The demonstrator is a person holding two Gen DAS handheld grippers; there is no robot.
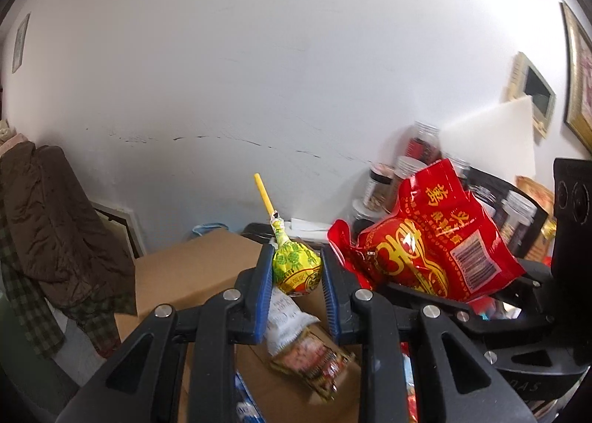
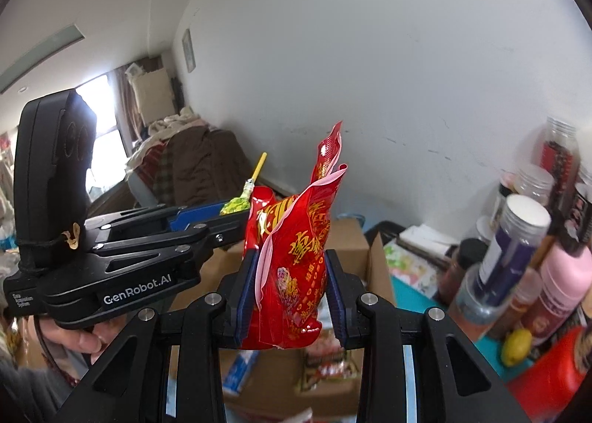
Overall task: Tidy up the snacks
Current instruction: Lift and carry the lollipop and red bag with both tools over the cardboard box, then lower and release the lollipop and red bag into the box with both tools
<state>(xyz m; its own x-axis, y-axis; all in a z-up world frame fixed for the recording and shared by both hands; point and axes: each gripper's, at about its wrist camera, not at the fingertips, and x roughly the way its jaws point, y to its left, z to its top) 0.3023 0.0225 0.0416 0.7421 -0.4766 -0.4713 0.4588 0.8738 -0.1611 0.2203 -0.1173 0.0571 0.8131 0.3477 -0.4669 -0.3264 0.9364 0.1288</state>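
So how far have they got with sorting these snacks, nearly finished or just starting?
Partway, at a guess. Done: a few packets, such as the white-topped snack packet, already lie in the brown cardboard box. In hand: the left gripper is shut on a yellow-green wrapped lollipop, and the right gripper is shut on a shiny red foil snack bag, both above the box. Left: setting these two down.

Bright daylight, fisheye edges (bkgd blurry)

Glossy crinkled red foil bag (image 2: 292, 267), matt brown cardboard box (image 1: 192, 267), clear plastic jars (image 2: 518, 234).
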